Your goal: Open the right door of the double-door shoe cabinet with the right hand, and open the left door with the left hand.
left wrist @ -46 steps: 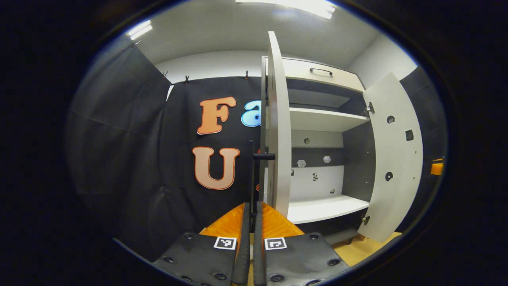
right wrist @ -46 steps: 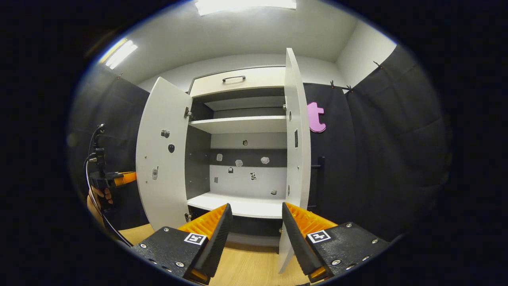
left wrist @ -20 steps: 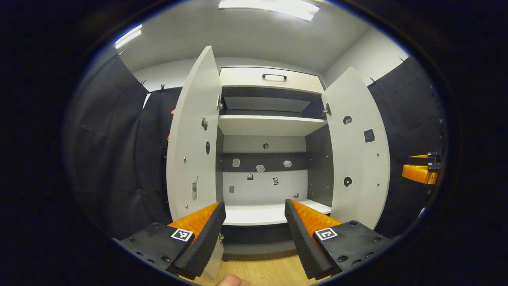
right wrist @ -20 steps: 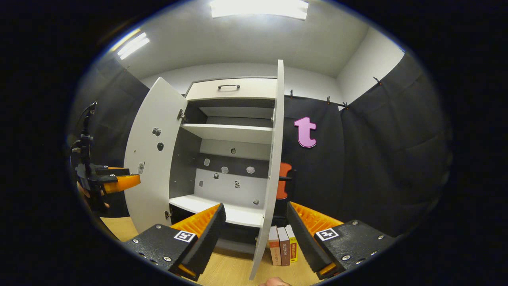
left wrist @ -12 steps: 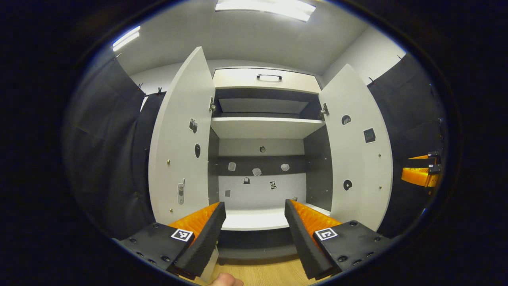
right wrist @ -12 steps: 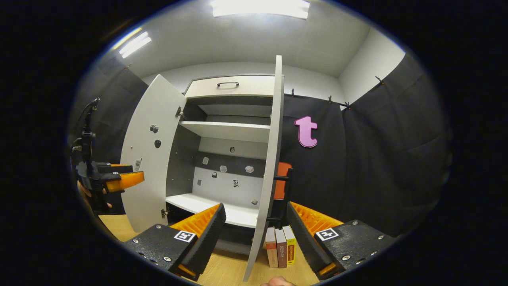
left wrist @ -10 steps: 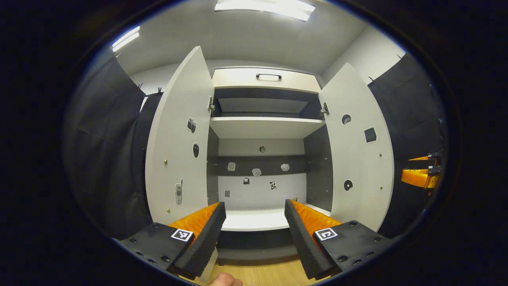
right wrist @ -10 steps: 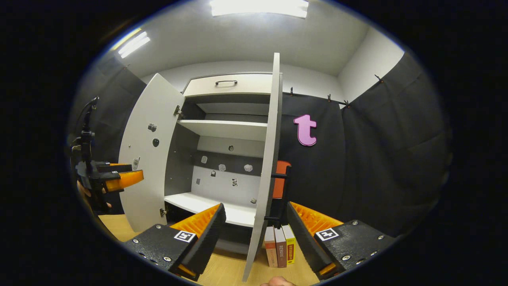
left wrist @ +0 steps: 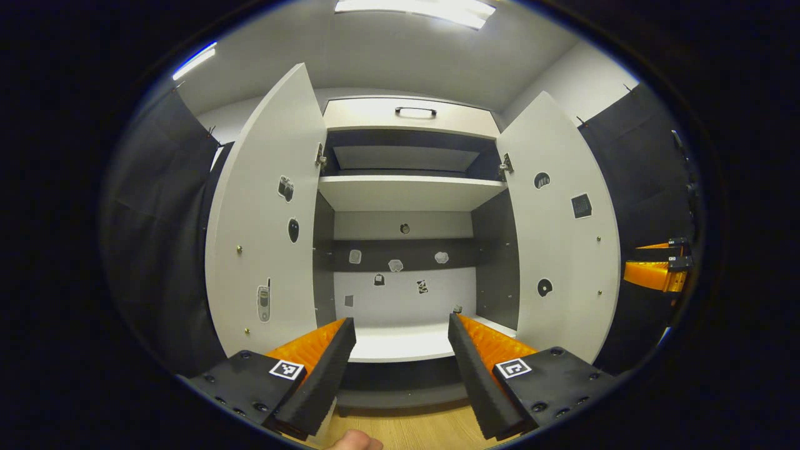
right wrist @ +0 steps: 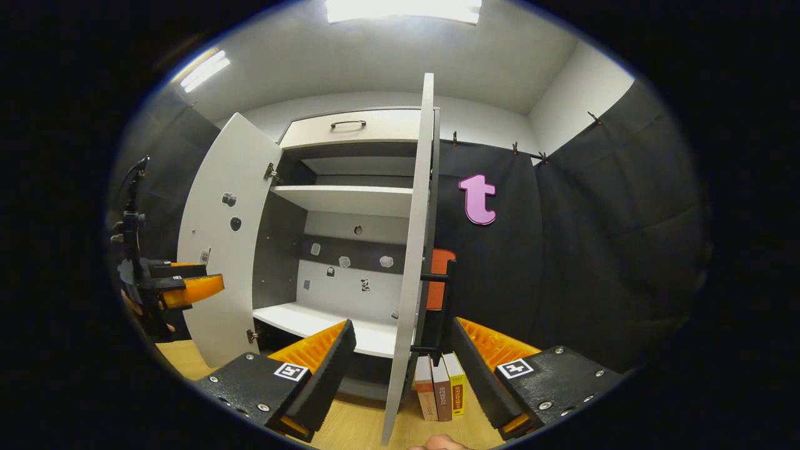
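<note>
Up close, left gripper [left wrist: 401,350]: fingers spread wide, nothing between them, touching nothing. Beyond the tips at 12 o'clock, the white lower shelf [left wrist: 400,344] of the tall white double-door shoe cabinet [left wrist: 409,119] with its dark interior. White flat left door [left wrist: 262,219] at 10 o'clock, swung out wide, small stickers on its inner face. White flat right door [left wrist: 565,231] at 2 o'clock, likewise swung out. At 3 o'clock, well apart, the other tool shows near the edge of the left gripper view. A fingertip [left wrist: 350,441] peeks in at 6 o'clock.

Right gripper [right wrist: 400,353]: fingers also wide apart, holding nothing. The right door's free edge [right wrist: 409,262] stands edge-on between the tips but farther off; contact cannot be told. Just beyond at 6 o'clock, three upright books [right wrist: 442,387] on the pale wooden floor [right wrist: 356,425]. The door's black bar handle [right wrist: 437,294] sits on the outer face at 12 to 1 o'clock. Left gripper visible at 9 o'clock, beside the left door, a hand behind it.

Judgement: both doors stand open, both tools let go; task looks essentially finished. Next move calls only for drawing both tools back clear, minding the right door's edge so it does not get nudged shut.
</note>
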A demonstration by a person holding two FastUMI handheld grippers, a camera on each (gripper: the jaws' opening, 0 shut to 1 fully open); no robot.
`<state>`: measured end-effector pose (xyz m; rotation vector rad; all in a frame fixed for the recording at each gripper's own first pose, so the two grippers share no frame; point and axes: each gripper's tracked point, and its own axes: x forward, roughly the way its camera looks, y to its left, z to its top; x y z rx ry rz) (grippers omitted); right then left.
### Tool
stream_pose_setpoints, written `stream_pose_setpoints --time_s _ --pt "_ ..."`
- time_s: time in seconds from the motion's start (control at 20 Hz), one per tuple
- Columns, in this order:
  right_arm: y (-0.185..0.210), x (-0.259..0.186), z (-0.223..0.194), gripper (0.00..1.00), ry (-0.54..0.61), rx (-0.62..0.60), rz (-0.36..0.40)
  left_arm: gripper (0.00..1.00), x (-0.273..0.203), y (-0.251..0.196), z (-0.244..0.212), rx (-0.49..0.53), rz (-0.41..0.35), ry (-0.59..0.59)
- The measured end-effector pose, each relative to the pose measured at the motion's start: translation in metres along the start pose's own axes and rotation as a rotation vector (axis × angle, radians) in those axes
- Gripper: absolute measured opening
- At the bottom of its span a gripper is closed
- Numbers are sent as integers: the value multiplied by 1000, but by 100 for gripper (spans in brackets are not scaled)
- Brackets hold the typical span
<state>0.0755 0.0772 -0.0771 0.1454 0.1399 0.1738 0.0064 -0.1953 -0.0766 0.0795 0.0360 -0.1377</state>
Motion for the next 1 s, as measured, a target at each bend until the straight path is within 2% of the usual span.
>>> stream_pose_setpoints --time_s 0.25,0.3,0.35,1.0 --pt "5 1 7 94 -24 16 8 95 1 2 -1 -26 -5 -9" --pt "6 1 9 97 -30 16 9 95 1 3 -3 -32 -7 -4" --pt "6 1 8 94 -31 14 10 95 0 6 -5 -31 -3 0" --pt "16 6 0 94 -18 18 37 95 -6 21 3 -24 31 -28"
